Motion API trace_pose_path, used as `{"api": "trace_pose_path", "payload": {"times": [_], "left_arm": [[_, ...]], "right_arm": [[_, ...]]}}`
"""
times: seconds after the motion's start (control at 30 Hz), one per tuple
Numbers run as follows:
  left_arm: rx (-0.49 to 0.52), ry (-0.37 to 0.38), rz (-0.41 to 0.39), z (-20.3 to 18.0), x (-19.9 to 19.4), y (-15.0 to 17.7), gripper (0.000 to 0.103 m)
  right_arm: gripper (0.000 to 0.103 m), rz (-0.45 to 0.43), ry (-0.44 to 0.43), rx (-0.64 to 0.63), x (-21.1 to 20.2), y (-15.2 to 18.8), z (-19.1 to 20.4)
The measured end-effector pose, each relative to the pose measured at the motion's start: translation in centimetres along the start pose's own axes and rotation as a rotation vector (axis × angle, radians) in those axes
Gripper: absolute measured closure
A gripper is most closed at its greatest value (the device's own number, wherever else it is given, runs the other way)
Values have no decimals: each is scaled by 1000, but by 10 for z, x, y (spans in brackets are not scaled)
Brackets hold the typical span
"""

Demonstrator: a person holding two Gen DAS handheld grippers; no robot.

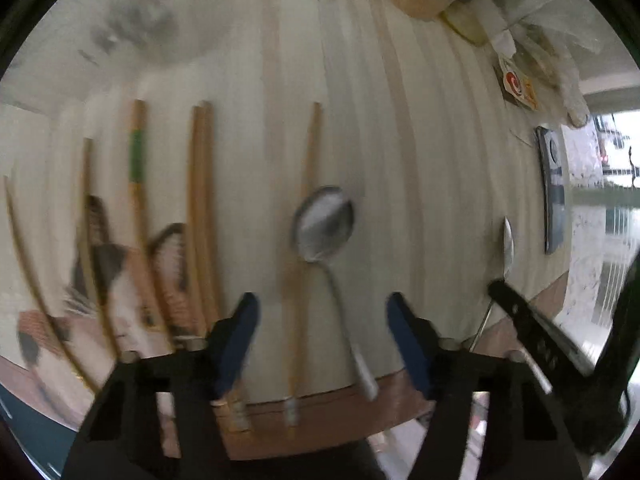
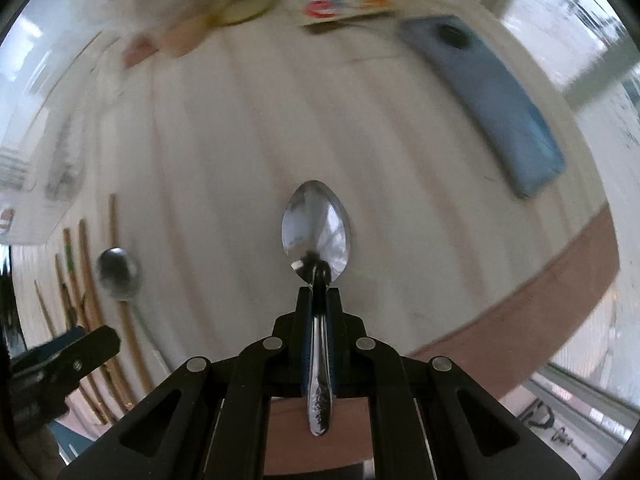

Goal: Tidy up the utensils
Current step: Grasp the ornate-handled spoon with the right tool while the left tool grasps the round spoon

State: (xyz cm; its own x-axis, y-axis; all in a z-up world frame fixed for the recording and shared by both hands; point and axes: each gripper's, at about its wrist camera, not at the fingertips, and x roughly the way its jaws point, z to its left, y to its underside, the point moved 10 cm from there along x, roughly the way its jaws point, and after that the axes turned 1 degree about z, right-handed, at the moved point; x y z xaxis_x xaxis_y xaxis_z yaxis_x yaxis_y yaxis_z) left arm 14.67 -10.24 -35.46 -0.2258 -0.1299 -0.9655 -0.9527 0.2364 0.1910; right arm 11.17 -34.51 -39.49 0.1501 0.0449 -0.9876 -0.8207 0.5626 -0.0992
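On the cream striped mat (image 1: pixel 400 160) lies a metal spoon (image 1: pixel 325 224) next to a single chopstick (image 1: pixel 310 152). Both rest between the blue pads (image 1: pixel 240 340) of my left gripper (image 1: pixel 324 328), which stands open over their handles without pressing on them. Several more chopsticks (image 1: pixel 200 200) lie in a row to the left. My right gripper (image 2: pixel 318 294) is shut on the handle of a second metal spoon (image 2: pixel 316 224), bowl pointing away, just above the mat. That spoon (image 1: pixel 508 240) and the right gripper (image 1: pixel 500 292) show at the right of the left wrist view.
A blue phone (image 2: pixel 492 100) lies on the mat at the far right. Packets and wrappers (image 2: pixel 344 4) crowd the far edge. The brown table edge (image 2: pixel 540 300) runs along the near side. A patterned cloth (image 1: pixel 104 264) sits under the leftmost chopsticks.
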Motion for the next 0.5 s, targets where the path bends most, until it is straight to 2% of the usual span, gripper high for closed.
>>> {"api": "trace_pose_path", "payload": {"times": [0.03, 0.1, 0.13, 0.27, 0.37, 0.43, 0.5], "left_arm": [[3, -12, 2, -2, 5, -1, 59], [33, -35, -38, -10, 2, -7, 63], [64, -56, -40, -16, 4, -11, 75], [110, -94, -78, -19, 3, -27, 87], [174, -121, -92, -17, -1, -42, 87], [189, -173, -88, -11, -7, -48, 87], [164, -112, -84, -14, -17, -45, 87]], "right_arm": [[96, -1, -5, 11, 0, 1, -4], [96, -8, -9, 35, -2, 2, -14], [96, -11, -14, 43, -2, 4, -17], [96, -19, -19, 53, -1, 9, -26], [96, -20, -30, 59, -1, 12, -25], [96, -17, -37, 64, 0, 5, -24], [96, -14, -45, 72, 0, -5, -21]]}}
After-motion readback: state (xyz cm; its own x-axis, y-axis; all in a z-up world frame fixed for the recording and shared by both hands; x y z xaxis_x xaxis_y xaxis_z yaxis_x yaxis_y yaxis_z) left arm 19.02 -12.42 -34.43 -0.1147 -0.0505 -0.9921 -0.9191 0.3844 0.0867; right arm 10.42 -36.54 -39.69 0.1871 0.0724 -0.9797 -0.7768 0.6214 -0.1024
